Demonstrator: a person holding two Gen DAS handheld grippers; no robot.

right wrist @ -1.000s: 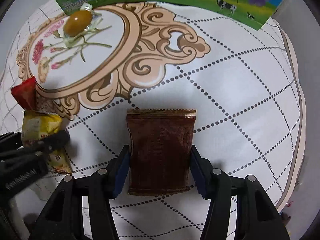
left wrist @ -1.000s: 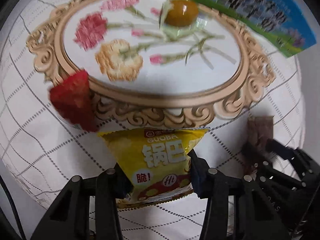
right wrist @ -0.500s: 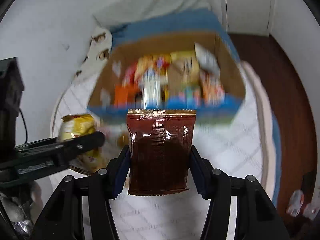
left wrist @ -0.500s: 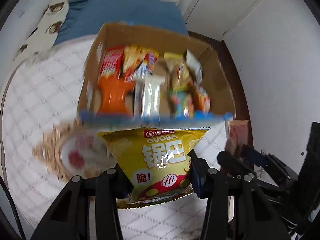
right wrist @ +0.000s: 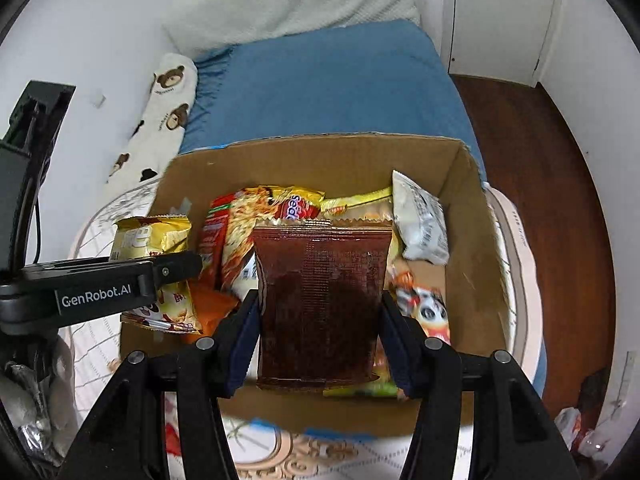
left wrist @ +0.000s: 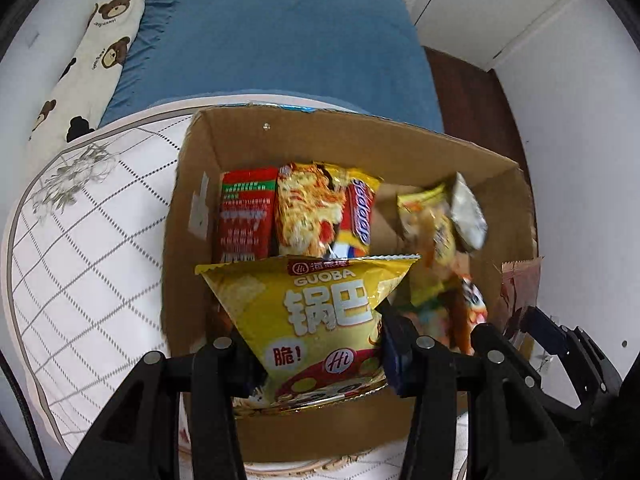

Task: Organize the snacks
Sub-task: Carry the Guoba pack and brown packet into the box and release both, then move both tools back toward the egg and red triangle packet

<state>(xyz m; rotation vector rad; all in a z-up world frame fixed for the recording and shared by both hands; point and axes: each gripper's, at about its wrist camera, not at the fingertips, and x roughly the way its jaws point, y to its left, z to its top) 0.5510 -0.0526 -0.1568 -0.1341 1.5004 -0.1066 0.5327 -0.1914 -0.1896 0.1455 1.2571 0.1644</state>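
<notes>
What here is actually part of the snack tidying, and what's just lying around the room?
Part of the job:
- yellow Guoba packet, clamped in the left gripper
- brown packet, clamped in the right gripper
- cardboard box, already holding snacks

Just lying about:
- blue bedspread
- bear-print pillow
- white quilted cover

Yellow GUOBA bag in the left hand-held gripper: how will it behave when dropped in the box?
The yellow GUOBA bag pinches to a wedge in the left hand-held gripper, so probably soft and light. Its glossy film looks slippery. Likely lands loosely on packets in the cardboard box, maybe tilted.
</notes>
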